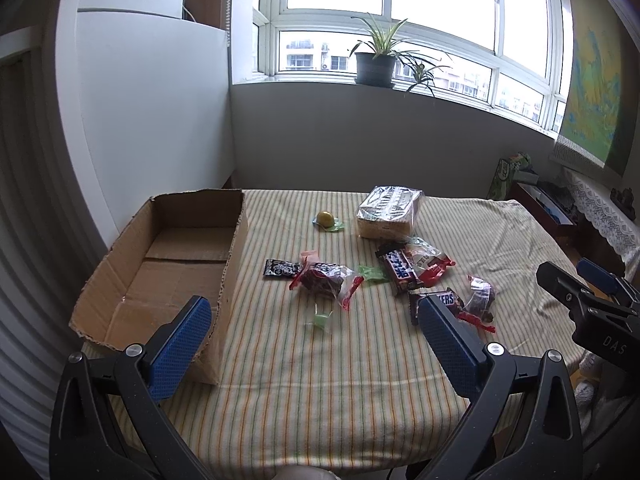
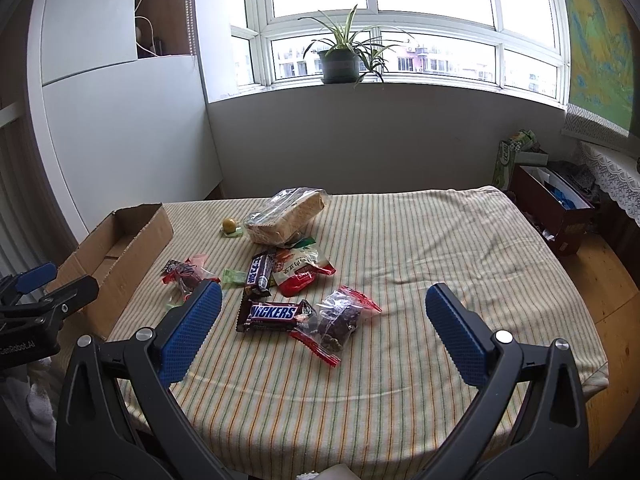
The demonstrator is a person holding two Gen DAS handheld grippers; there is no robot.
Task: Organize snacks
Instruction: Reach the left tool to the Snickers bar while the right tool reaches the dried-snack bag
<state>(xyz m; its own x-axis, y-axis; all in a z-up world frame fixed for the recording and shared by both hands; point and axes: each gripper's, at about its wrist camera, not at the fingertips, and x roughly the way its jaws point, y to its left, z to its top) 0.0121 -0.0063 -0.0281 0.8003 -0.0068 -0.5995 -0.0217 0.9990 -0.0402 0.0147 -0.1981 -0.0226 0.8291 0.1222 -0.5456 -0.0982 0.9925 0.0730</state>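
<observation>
A: Where did the snacks lie?

B: Loose in the middle of the striped tablecloth [image 2: 400, 240]. In the right wrist view a Snickers bar [image 2: 272, 315] sat centre frame, touching a clear bag with red ends [image 2: 340, 324] just to its right. Above them were a second chocolate bar [image 2: 258, 274] and a red-and-white packet [image 2: 302, 270], overlapping each other. A wrapped block of wafers [image 2: 286, 216] stood higher up, with a small yellow sweet [image 2: 229, 224] to its left.

A: And the box?

B: The cardboard box [image 1: 168, 264] filled the left of the left wrist view, open at the top and holding none of the snacks. A dark-filled clear bag [image 1: 324, 278] and a black sachet [image 1: 280, 269] lay near its right wall.

A: The grippers?

B: The left gripper [image 1: 316, 340] had its blue pads spread wide apart, holding nothing; one finger showed in front of the box's near corner. The right gripper [image 2: 324, 328] was just as wide, empty, framing the Snickers bar and the clear bag.

A: Beyond the table?

B: A potted plant [image 2: 340, 60] stood on the windowsill at top centre, and a dark red box [image 2: 560, 208] sat on the floor at the right edge.
</observation>
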